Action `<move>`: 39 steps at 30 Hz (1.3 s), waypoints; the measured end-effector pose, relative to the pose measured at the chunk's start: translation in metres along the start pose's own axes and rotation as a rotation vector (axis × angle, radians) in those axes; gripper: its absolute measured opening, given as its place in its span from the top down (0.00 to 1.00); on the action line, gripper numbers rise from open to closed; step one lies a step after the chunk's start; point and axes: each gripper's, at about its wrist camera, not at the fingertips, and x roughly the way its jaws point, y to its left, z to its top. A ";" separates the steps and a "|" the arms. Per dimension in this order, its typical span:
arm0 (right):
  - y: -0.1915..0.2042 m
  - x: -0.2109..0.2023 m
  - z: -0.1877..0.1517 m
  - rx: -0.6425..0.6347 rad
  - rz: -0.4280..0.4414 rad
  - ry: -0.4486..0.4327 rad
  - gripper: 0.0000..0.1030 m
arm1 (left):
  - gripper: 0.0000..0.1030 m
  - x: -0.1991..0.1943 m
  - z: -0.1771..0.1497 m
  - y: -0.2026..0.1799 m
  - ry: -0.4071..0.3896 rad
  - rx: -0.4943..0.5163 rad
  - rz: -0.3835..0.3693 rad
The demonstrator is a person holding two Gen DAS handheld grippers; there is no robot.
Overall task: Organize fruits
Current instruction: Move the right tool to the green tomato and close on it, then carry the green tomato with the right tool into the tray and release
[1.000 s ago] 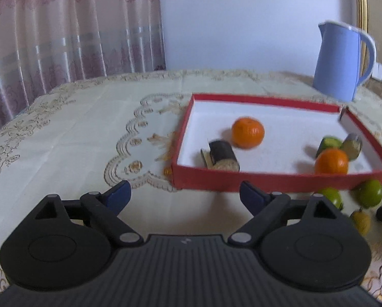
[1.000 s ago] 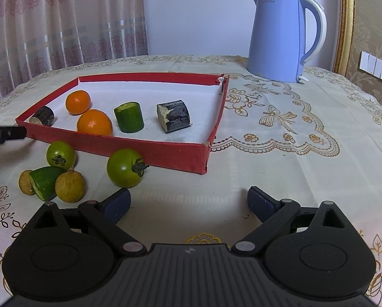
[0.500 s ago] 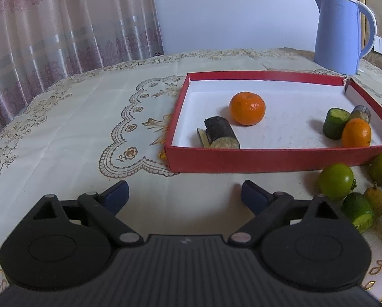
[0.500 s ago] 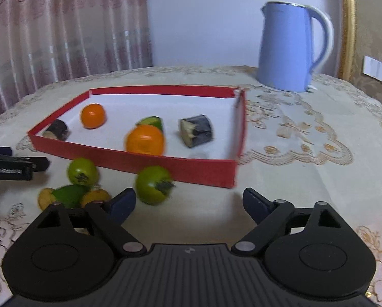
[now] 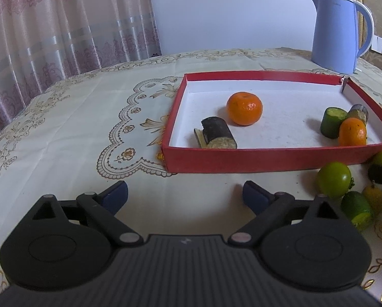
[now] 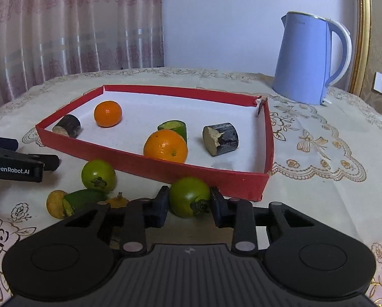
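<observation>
While the right tool (image 6: 189, 206) has just been closing onto the green tomato (image 6: 189, 196) on the worktop, the red tray (image 6: 198, 172) lies just beyond; left tool (image 5: 184, 192) gapes empty.

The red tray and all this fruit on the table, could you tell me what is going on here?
A person holding two grippers is sorting fruit into the red tray. The right gripper has just been closing on a green tomato beside the tray's near wall. The left gripper hangs open and empty. Two oranges and cut pieces already lie inside.
</observation>
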 end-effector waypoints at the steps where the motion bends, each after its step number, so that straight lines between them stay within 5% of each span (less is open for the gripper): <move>1: 0.000 0.000 0.000 0.003 0.002 0.000 0.68 | 0.06 0.000 0.000 0.000 0.001 -0.001 0.000; 17: -0.008 -0.030 0.016 -0.034 -0.076 -0.121 0.68 | 0.04 0.000 0.000 -0.003 -0.002 0.013 0.019; 39: -0.029 0.046 0.044 0.033 -0.073 0.039 0.65 | 0.03 0.000 0.000 -0.001 0.004 0.005 0.011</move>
